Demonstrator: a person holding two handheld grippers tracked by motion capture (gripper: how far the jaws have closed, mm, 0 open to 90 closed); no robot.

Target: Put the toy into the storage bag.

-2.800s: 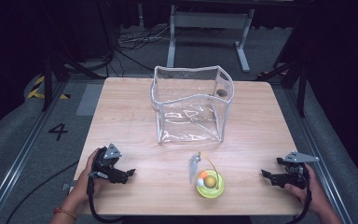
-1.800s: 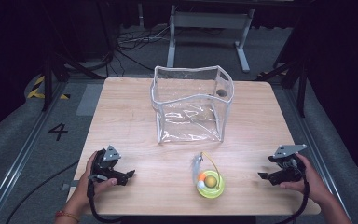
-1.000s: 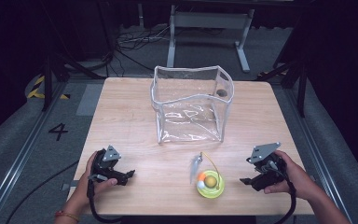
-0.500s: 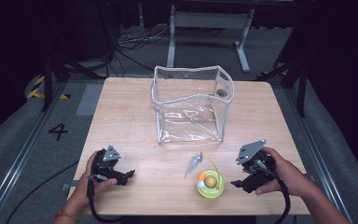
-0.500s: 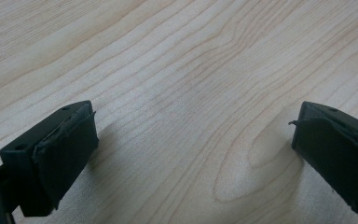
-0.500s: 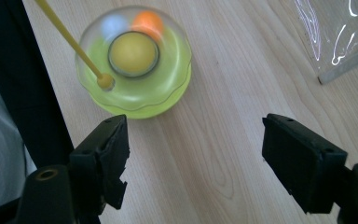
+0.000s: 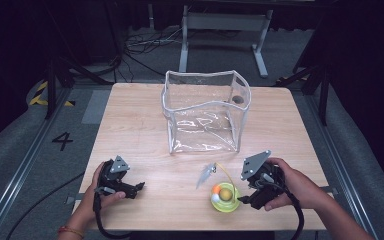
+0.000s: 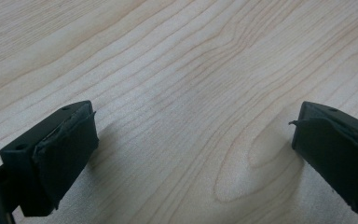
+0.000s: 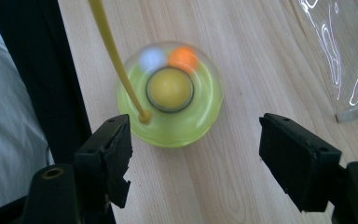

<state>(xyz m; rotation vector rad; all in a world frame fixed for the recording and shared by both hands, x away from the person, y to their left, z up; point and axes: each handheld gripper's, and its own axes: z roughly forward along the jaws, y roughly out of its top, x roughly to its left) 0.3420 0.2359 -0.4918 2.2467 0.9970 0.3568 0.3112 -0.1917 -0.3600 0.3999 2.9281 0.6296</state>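
Moved in from the table's right edge toward the middle since the earlier frames: right gripper (image 7: 248,196), now just beside the lime-green toy (image 7: 224,196) near the front edge of the wooden table (image 7: 140,130). Spread wide in the right gripper view (image 9: 193,154), jaws on either side of the toy (image 9: 170,93) but short of it, gripping nothing. Clear dome on the toy, with a yellow ball at the centre and a white and an orange ball at the rim. Thin yellow wand (image 9: 116,56) rising from the toy's edge, close to one jaw; silvery tip (image 7: 205,175) of it lying toward the clear plastic bag (image 7: 205,117). Bag standing open-topped at the table's middle, well apart from both hands.

Unchanged at the front left: left gripper (image 7: 130,188), held low in the left hand (image 7: 97,192). Wide open in the left gripper view (image 8: 193,158), only bare wood grain between the jaws.
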